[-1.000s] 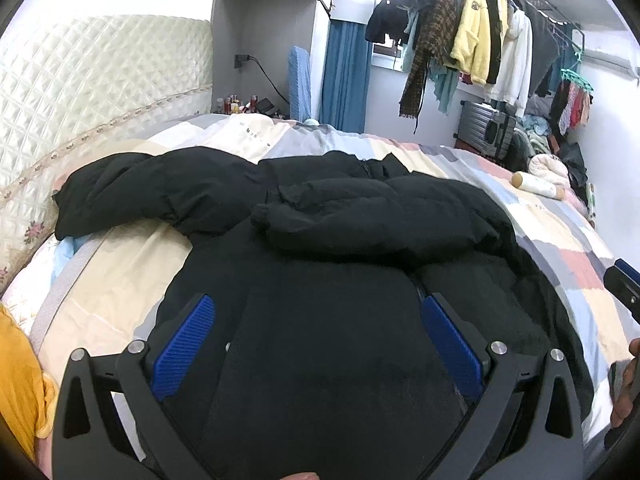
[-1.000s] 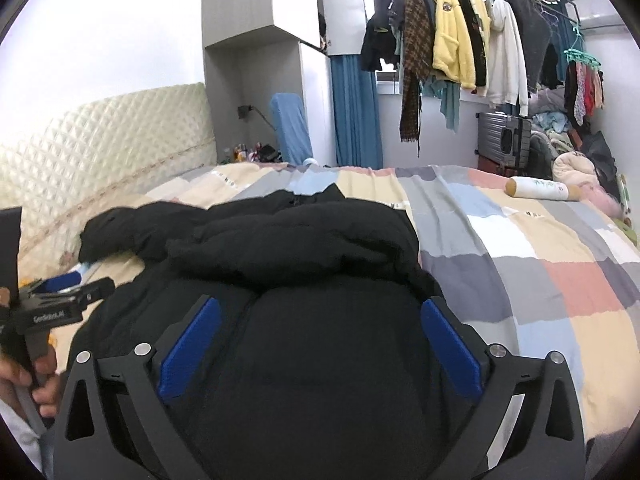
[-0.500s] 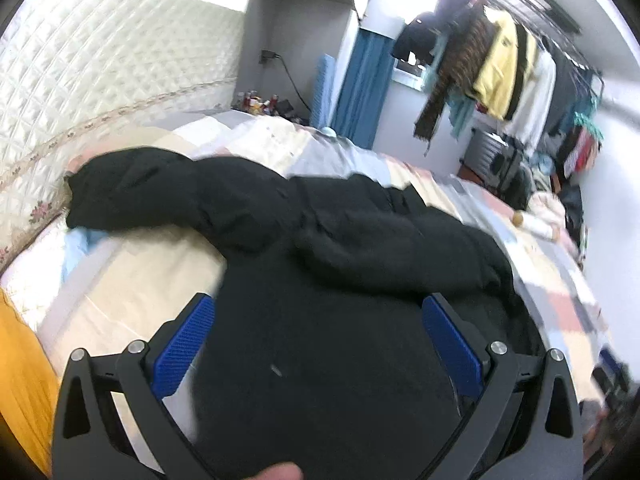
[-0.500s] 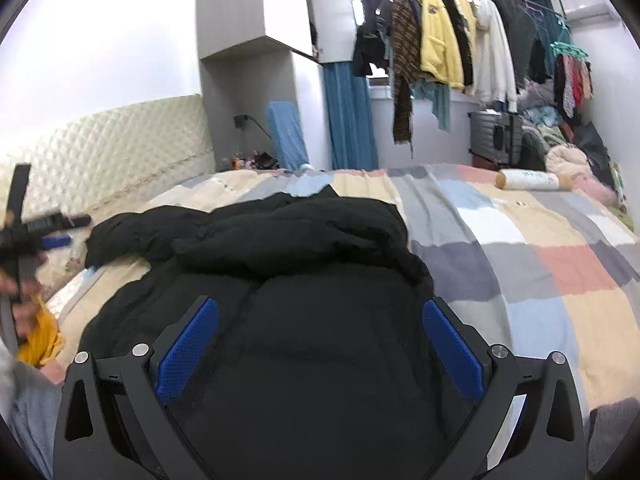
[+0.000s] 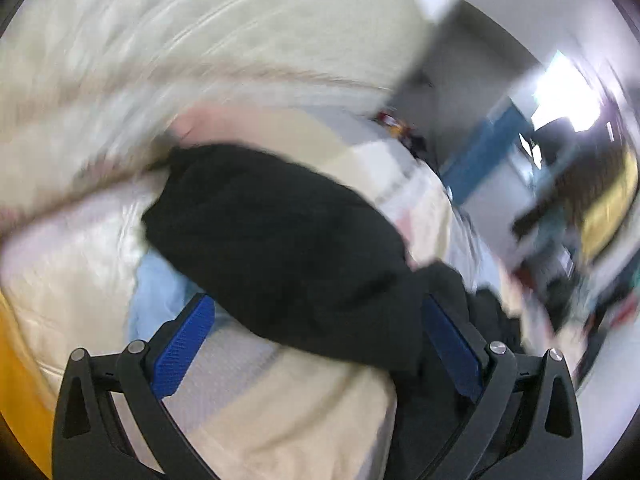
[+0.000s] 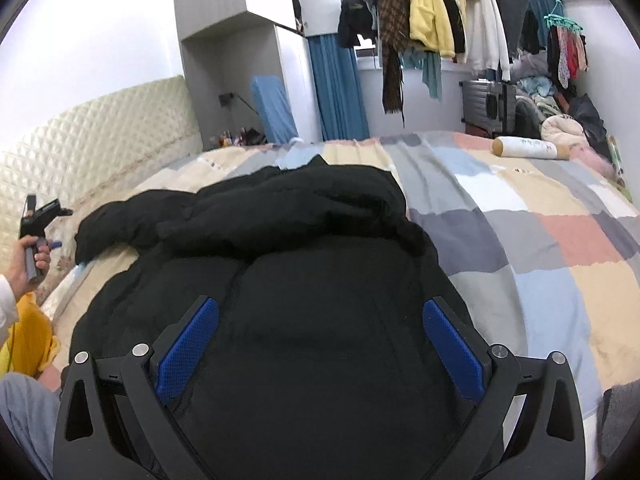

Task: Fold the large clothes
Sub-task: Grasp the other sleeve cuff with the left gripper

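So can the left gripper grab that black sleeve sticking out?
Probably yes. The left gripper is open with the sleeve right ahead of its jaws, nothing between them, though the view is blurry.

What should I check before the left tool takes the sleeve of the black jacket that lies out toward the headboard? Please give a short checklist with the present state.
1. Left tool open: ok, jaws wide apart.
2. Right tool open and free: ok, nothing between its pads, it hovers over the black jacket.
3. Outstretched sleeve in front of the left tool: ok, it lies on the bed near the headboard.
4. Left view sharp enough to aim: not ok, heavily blurred.
5. Other sleeve already folded across the body: ok.
6. Sleeve cuff free of the bedding: cannot tell.
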A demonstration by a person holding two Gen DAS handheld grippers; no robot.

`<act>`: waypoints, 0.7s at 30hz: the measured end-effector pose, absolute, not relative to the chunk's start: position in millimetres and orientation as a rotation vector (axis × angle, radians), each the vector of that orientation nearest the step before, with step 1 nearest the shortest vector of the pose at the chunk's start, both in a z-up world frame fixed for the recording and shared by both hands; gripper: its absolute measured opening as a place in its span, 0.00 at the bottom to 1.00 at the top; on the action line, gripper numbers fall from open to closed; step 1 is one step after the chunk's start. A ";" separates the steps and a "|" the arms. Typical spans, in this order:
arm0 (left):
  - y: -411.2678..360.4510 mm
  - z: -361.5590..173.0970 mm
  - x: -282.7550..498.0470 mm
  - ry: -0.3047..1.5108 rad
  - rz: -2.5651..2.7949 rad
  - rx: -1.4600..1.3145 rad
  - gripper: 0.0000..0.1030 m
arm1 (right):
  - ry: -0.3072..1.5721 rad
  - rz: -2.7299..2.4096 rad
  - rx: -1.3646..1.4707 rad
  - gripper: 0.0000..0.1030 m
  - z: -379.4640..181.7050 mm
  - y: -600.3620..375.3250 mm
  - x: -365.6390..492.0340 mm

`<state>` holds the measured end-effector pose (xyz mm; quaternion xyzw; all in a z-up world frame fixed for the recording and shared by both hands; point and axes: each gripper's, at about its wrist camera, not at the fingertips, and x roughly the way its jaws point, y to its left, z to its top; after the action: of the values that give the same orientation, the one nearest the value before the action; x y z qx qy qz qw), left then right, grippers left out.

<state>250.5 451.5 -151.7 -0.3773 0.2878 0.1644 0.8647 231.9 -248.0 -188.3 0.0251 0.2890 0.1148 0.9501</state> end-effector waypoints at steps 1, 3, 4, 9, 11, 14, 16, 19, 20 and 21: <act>465.6 -163.3 250.3 0.590 0.344 -0.842 0.99 | 0.594 0.229 0.049 1.00 -189.5 -245.9 233.6; 489.1 -183.4 254.7 0.588 0.358 -0.885 0.99 | 0.613 0.227 0.051 1.00 -191.3 -240.4 239.1; 500.0 -194.3 258.1 0.600 0.388 -0.882 0.99 | 0.623 0.227 0.055 1.00 -192.6 -237.1 243.1; 524.4 -238.3 275.0 0.649 0.419 -0.873 0.99 | 0.692 0.218 0.087 1.00 -203.3 -219.9 271.7; 533.9 -254.7 280.2 0.616 0.393 -0.940 0.99 | 0.713 0.204 0.080 1.00 -207.8 -213.4 280.9; 553.4 -270.8 285.0 0.538 0.352 -1.082 0.99 | 0.733 0.190 0.054 1.00 -214.0 -206.2 290.6; 562.2 -277.6 290.3 0.486 0.341 -1.146 0.99 | 0.747 0.180 0.042 1.00 -217.9 -202.8 295.2; 565.5 -280.4 297.9 0.464 0.330 -1.154 1.00 | 0.767 0.182 0.033 1.00 -221.4 -197.7 298.7; 565.3 -280.2 300.4 0.460 0.325 -1.153 1.00 | 0.764 0.181 0.028 1.00 -220.8 -196.0 298.1; 564.8 -280.2 301.5 0.457 0.324 -1.151 0.99 | 0.761 0.179 0.022 1.00 -219.8 -194.4 297.9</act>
<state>301.5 564.8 -280.2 -0.5372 0.2134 0.1512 0.8019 297.9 -194.4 -219.8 0.0108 0.3708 0.0873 0.9245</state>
